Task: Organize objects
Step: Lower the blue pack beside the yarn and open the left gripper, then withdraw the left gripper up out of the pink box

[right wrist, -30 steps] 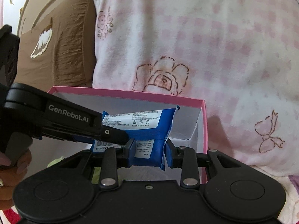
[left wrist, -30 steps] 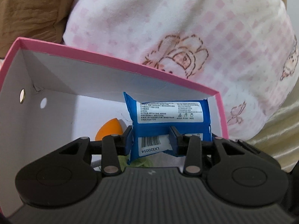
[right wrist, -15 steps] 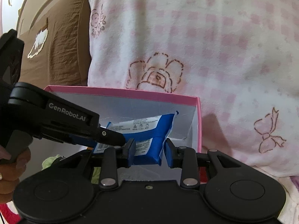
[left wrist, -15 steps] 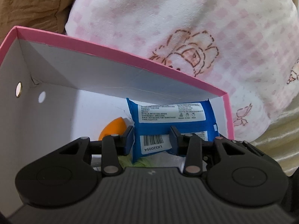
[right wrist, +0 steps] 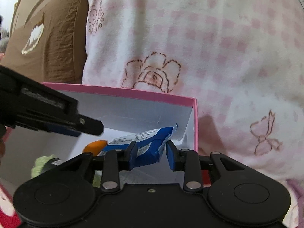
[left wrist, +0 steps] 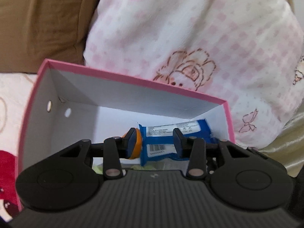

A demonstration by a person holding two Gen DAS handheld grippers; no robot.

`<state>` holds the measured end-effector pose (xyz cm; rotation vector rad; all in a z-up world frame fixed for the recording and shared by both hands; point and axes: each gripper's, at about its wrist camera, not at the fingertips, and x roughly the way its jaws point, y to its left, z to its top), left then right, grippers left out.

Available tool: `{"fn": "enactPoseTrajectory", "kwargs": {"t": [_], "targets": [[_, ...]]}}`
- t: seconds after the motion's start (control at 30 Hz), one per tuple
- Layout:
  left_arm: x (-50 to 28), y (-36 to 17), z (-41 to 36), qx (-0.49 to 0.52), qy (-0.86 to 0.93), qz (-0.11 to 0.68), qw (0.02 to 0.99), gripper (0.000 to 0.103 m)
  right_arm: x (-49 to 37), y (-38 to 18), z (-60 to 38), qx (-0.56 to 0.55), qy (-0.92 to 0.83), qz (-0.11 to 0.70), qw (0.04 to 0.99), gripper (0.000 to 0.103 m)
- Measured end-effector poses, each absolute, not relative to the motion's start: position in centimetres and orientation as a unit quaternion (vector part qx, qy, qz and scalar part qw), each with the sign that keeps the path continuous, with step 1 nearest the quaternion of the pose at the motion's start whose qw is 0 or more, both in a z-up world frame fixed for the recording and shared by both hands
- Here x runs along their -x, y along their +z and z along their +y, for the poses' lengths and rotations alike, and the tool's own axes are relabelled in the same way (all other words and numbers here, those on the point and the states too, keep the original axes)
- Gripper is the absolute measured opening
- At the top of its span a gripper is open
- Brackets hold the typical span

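Note:
A blue wipes packet (left wrist: 171, 140) lies inside a pink-rimmed white box (left wrist: 133, 79), by its right wall. My left gripper (left wrist: 154, 142) is open above it, jaws spread and not touching the packet. My right gripper (right wrist: 152, 154) is open too, jaws apart with the packet (right wrist: 150, 144) lying beyond them in the box (right wrist: 121, 93). The left gripper body (right wrist: 47, 117) reaches in from the left in the right wrist view.
An orange rounded object (left wrist: 137, 142) and something light green (right wrist: 40, 164) lie in the box too. A pink-checked white blanket (left wrist: 190, 38) rises behind the box, with a brown pillow (left wrist: 43, 19) at the left.
Both grippers opened and let go of the blue packet, which dropped into the box. The left gripper pulled back and up.

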<state>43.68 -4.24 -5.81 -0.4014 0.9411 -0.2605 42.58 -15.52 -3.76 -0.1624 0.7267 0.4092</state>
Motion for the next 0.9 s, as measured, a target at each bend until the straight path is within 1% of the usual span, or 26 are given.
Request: {"fn": "enactPoseTrajectory", "kwargs": {"t": [0.07,0.2,0.33,0.43,0.5,0.67,0.8,0.9], "targets": [[-43.1,-5.2,-4.1,0.189,-0.125,0.445,0.867,0.041,-42.4,-3.4,-15.9,0.068,0.209,0.363,0.905,0.037],[-42.0,-4.4,-3.9,0.182,-0.121,0.441,0.87,0.041,-41.4,-2.5,-16.1,0.081,0.193,0.36,0.909,0.036],[-40.4,-3.7,-3.8,0.18,-0.125,0.446,0.868,0.041,-41.1,-1.5,-17.3,0.034,0.199,0.37,0.907,0.037],[-39.2,-2.9,-3.6,0.178,-0.134,0.451,0.864,0.042,-40.5,-1.2,-18.3,-0.018,0.214,0.411,0.886,0.037],[-38.5,-2.3,-3.3,0.182,-0.137,0.449,0.864,0.042,-39.3,-0.5,-18.3,-0.008,0.213,0.428,0.878,0.038],[-36.2,-0.5,-3.1,0.152,-0.137,0.451,0.868,0.043,-36.6,2.0,-18.1,-0.017,0.245,0.418,0.875,0.04],[-34.1,0.8,-2.4,0.13,-0.137,0.467,0.864,0.043,-33.6,3.8,-16.9,0.033,0.257,0.405,0.877,0.04],[-32.6,1.8,-2.0,0.111,-0.129,0.467,0.868,0.049,-31.6,5.0,-16.7,0.05,0.273,0.4,0.874,0.045]]}}
